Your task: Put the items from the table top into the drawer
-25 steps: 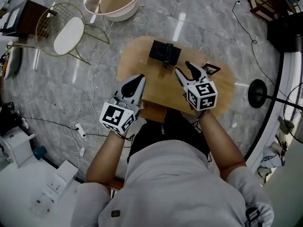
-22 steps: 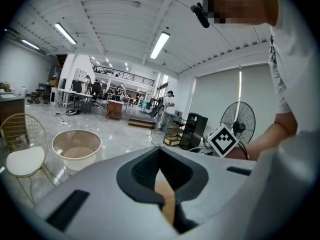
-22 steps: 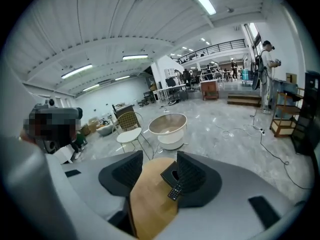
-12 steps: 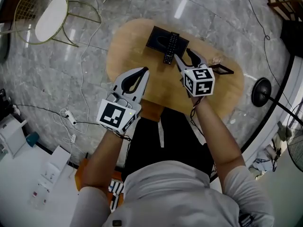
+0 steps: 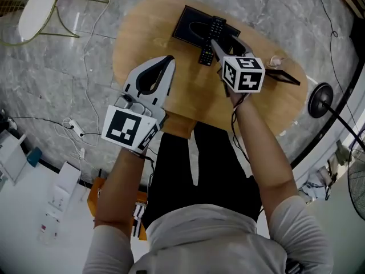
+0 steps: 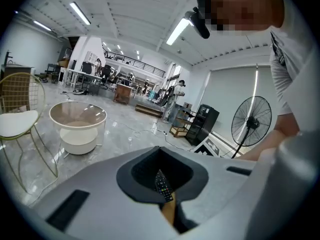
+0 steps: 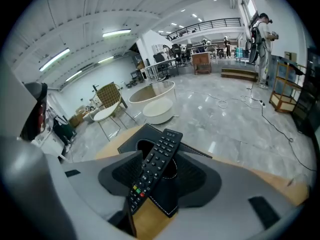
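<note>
Right gripper: jaws apart, nothing clamped. Near end of the remote sitting between them, close against one jaw tip, bare wood showing before the other.
Remote: black, button side up, tilted; far end propped on the tray, near end down towards the table top (coloured buttons at the near end).
Right gripper from above: marker cube over the middle of the table, jaws pointing away from the person towards the tray.
Left gripper: tips drawn almost together, only a thin slit of wood between them, nothing held.
Left gripper from above: over the near left part of the table, well apart from the remote, aimed the same way as the right one (remote just visible through the loop of its jaws).
Tray: black, lying flat at the far side of the table.
Table: oval, light wood, on a grey marble-look floor.
Frame: small, dark, at the table's right end.
Beyond: white round tub and a wire chair on the floor past the table; standing fan off to one side.
</note>
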A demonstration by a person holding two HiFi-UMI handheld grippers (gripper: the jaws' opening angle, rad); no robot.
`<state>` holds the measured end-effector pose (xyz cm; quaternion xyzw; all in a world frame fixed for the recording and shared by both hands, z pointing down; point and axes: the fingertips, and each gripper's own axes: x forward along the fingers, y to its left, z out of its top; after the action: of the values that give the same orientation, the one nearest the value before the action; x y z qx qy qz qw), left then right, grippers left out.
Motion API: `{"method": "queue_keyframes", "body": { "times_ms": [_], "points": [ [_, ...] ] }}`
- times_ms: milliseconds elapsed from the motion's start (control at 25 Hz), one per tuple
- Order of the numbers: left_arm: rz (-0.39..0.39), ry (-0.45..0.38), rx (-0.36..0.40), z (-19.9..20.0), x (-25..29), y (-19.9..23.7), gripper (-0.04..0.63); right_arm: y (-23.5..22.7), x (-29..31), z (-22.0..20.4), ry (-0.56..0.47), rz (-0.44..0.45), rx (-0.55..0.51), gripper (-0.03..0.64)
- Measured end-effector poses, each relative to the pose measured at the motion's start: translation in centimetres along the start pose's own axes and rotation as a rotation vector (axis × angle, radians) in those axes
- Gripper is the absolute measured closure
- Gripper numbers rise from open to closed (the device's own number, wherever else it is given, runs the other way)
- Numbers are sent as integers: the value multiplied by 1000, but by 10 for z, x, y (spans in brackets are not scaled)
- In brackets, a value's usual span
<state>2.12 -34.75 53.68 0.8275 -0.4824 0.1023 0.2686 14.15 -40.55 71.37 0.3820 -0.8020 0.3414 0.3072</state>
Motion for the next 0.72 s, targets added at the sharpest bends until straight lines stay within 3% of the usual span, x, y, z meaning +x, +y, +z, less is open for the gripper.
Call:
{"method": "queue_keyframes", "body": {
  "times_ms": [440,720],
  "points": [
    [2,16,-76,-44,9,10,586,-2,31,-10,10,-10,-14,387],
    [5,14,-100,-51,9,15,586,14,39,-6,19,31,-49,458]
  ]
}}
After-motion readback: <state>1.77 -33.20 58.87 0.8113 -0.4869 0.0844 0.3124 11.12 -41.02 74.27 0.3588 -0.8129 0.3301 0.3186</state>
